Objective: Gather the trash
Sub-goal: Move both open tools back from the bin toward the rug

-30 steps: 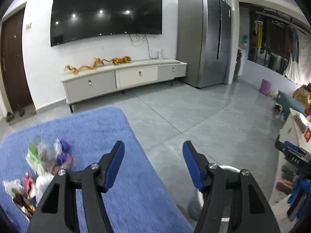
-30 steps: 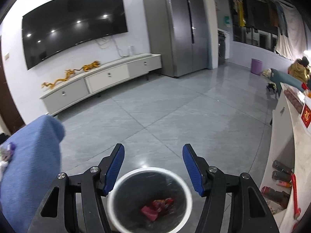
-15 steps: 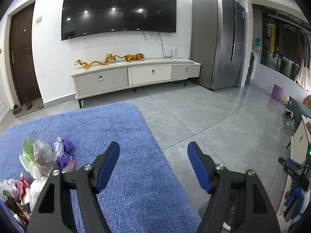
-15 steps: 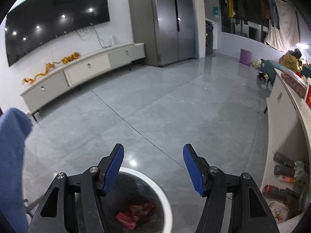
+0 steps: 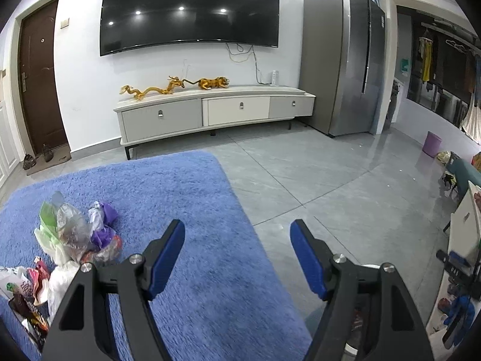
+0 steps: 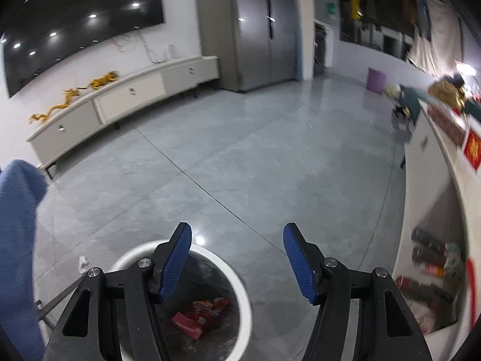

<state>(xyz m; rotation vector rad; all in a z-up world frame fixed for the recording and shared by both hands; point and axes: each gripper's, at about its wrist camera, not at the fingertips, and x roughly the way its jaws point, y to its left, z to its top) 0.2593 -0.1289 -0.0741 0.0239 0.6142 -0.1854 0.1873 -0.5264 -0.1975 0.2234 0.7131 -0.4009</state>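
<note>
— Are you making out any writing from where you're holding the tongs?

— Nothing I can read. A red card [image 6: 472,150] on the white counter [image 6: 451,162] is showing a gold mark, too blurred to read. The wrappers [image 6: 200,313] in the bin [image 6: 245,303] are showing smeared print only.

My left gripper [image 5: 237,255] has matte black angular arms with triangular cut-outs, and silver screws sit at about ten and two o'clock. My right gripper [image 6: 237,260] matches it, with ribbed blue pads [image 6: 300,270] lining the fingers
</note>
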